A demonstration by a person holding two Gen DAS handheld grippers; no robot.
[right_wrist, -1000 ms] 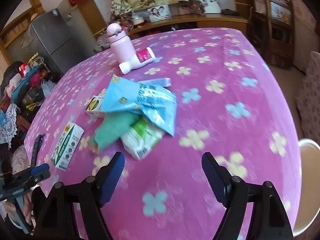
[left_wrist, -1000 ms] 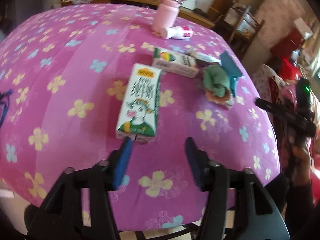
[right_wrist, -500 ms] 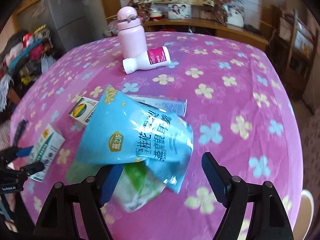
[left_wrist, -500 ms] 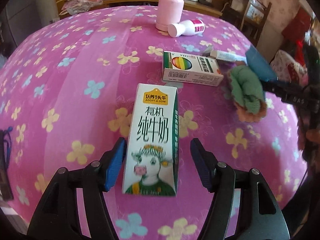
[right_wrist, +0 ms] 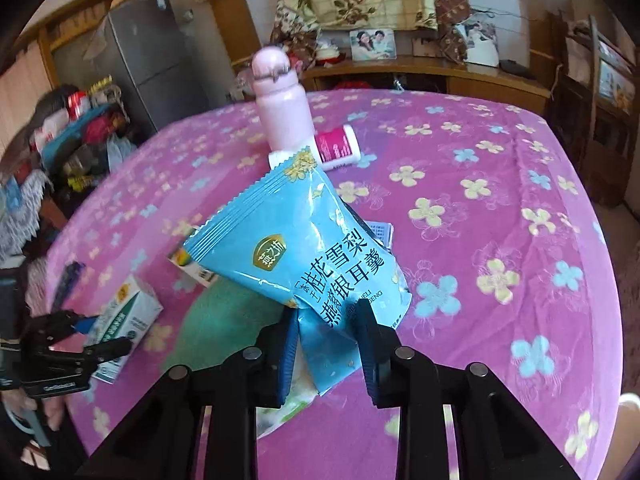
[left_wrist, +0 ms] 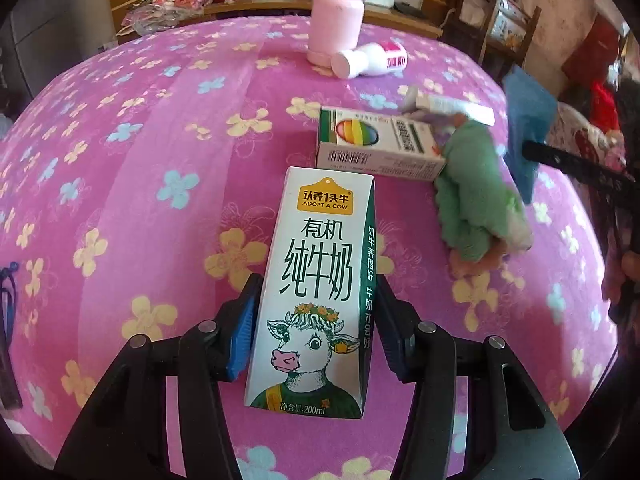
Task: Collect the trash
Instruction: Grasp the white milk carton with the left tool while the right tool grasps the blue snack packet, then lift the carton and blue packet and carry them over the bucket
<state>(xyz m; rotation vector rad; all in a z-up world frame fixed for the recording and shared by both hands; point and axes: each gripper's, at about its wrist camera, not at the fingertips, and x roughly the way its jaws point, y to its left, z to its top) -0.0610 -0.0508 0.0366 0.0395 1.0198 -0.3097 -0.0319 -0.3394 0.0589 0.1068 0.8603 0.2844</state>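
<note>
Left gripper [left_wrist: 316, 320]: the jaws have just been closing, and both blue pads now press the sides of the milk carton [left_wrist: 316, 280], which half a second earlier lay between them untouched. The carton lies flat on the pink flowered tablecloth [left_wrist: 140, 160], its top toward 12 o'clock.

Right gripper [right_wrist: 326, 344]: the jaws have just been closing hard from wide open and now pinch the lower edge of the blue snack pouch [right_wrist: 308, 248]. The pouch, which lay slack on the pile a second ago, now rears up from the pads toward 11 o'clock.

Outward, in the left view: a white box with a rainbow oval [left_wrist: 376, 144] at 1 o'clock of the carton, a green cloth [left_wrist: 472, 200] at 2 o'clock, and a pink bottle [left_wrist: 338, 8] with a small white bottle [left_wrist: 372, 62] lying beside it at 12 o'clock.

Assessment: both pieces of trash appear secured, so each is likely ready to lift. No bin is visible.
</note>
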